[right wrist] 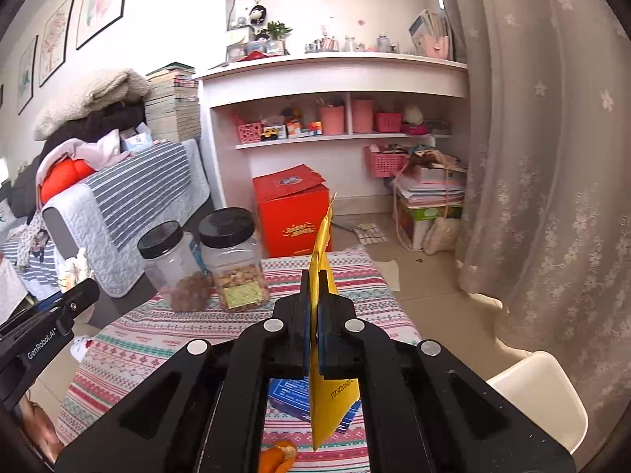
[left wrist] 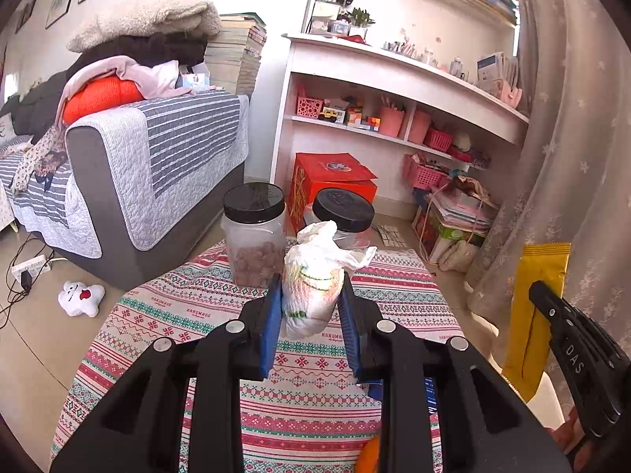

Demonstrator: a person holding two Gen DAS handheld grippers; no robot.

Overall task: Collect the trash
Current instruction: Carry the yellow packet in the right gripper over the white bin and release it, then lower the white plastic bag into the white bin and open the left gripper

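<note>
left tool [left wrist: 311,303] clenched on a crumpled white tissue wad [left wrist: 315,280], held clear above the patterned table [left wrist: 165,315]. right tool [right wrist: 313,307] clamped flat on a yellow wrapper [right wrist: 329,406], also raised off the table. two black-lidded jars [right wrist: 232,260] stand at the table's far edge. orange peel [right wrist: 280,455] lies near the table's front edge.

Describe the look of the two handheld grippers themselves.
Both are black plastic. The left gripper and right gripper have blue finger pads, round silver pins at the linkage joints, and triangular cut-outs in the arms. White lettering marks their sides. No cables or sleeves show.
</note>
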